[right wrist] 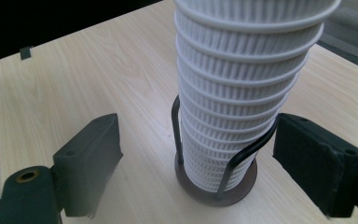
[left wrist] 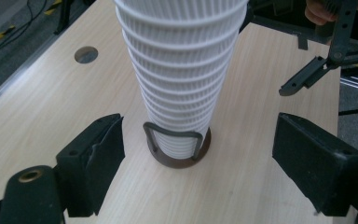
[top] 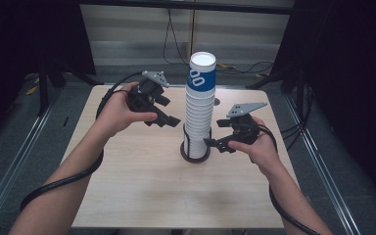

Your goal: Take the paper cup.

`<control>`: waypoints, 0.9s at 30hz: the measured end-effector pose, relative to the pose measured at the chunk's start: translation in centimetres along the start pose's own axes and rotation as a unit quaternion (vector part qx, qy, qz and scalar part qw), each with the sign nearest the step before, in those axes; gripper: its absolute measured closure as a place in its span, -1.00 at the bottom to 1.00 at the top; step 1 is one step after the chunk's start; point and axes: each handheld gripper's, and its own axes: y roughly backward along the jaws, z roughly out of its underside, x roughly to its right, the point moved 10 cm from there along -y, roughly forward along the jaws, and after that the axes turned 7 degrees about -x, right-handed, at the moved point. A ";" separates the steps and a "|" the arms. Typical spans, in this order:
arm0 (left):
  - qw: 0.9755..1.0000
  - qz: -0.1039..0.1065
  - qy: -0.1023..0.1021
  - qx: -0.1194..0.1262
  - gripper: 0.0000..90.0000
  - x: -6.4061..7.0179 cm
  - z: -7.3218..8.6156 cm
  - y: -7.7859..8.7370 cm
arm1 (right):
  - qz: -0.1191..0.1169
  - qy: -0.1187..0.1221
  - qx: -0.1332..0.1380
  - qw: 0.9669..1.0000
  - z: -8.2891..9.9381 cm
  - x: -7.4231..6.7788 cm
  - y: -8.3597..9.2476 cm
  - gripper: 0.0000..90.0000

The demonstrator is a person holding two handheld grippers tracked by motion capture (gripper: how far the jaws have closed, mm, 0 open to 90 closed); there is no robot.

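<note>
A tall stack of cups [top: 199, 110] stands upright in a dark round holder [top: 195, 152] near the middle of the bench [top: 142, 181]. The left claw [top: 169, 120] hangs just beside the stack, jaws spread, nothing between them. Across from it, the right claw [top: 214, 143] sits lower, near the holder's wire loop [right wrist: 242, 156], jaws released too, clear of the cups.

Overhead plus two close cup stack [top: 199, 110] views
</note>
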 end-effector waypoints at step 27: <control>0.997 0.007 0.011 0.080 -0.66 -0.3 -6.8 1.2 | 0.013 0.006 0.019 1.000 -2.1 0.8 0.9 -0.68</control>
